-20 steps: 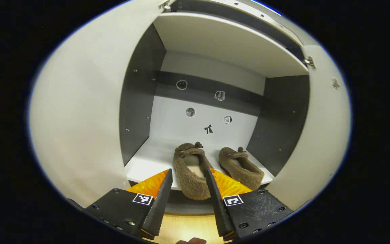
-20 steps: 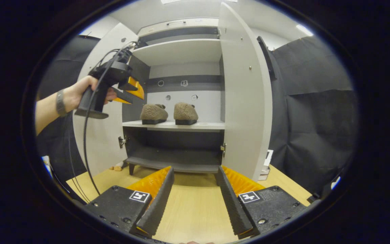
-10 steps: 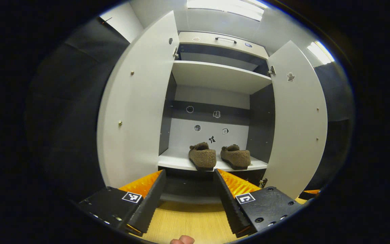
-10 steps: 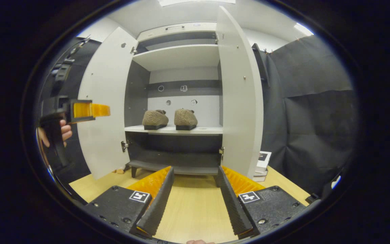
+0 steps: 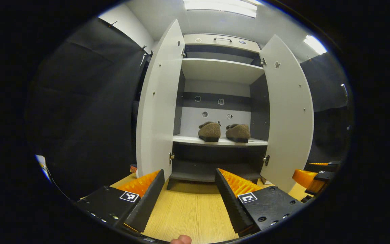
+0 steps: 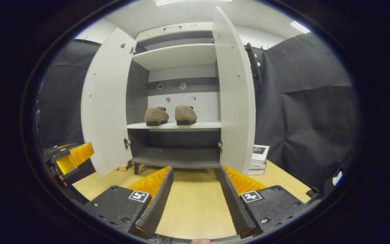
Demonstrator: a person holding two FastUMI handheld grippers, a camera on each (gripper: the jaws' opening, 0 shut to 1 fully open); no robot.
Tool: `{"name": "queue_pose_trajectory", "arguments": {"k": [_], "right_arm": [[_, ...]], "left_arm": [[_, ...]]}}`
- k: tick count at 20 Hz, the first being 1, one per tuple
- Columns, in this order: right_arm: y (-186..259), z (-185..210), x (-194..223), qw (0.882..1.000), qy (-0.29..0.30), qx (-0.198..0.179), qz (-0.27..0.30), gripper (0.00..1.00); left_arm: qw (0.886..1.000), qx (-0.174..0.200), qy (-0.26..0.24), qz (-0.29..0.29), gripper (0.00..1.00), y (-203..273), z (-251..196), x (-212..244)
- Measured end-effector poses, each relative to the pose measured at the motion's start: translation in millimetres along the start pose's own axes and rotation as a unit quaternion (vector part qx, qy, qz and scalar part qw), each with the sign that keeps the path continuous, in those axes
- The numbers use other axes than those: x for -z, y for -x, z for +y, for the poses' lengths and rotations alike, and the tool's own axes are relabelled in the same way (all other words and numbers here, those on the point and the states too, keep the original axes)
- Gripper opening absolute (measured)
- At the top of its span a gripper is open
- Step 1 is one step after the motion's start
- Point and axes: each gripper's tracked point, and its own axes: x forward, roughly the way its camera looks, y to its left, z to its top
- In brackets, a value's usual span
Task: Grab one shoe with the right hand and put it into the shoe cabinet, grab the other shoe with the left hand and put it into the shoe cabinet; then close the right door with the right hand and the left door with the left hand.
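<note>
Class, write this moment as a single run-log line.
shoes: both on cabinet shelf | left door: open | right door: open | left gripper: open, empty | right gripper: open, empty

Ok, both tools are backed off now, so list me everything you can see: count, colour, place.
shoes: two, brown and fuzzy, side by side on the middle shelf
shoe cabinet: one, white with dark grey inner walls, standing on the floor
left door: one, white, swung open
right door: one, white, swung open
stickers: several, small, on the cabinet's back panel
boxes: a small stack, white, on the floor behind the right door
floor: light wood
left tool: open, holding nothing
right tool: open, holding nothing
</note>
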Motion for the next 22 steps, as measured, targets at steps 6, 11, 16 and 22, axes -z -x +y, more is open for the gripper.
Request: {"name": "queue_pose_trajectory", "arguments": {"k": [6,11,16,22], "right_arm": [[21,-40,-39,0.999,-0.005,0.035,-0.027,0.89],[30,-107,-111,0.994,-0.015,0.083,-0.066,0.89],[5,-177,-168,0.989,-0.014,0.124,-0.082,0.89],[-43,-207,-225,0.987,-0.001,0.127,-0.1,0.89]], "left_arm": [[1.0,0.008,-0.015,-0.009,0.9,18,-7,2],[1.0,0.013,-0.007,-0.008,0.9,19,-5,0],[0.999,0.028,-0.021,-0.016,0.9,19,-13,-6],[0.999,0.036,-0.023,-0.015,0.9,18,-20,-9]]}}
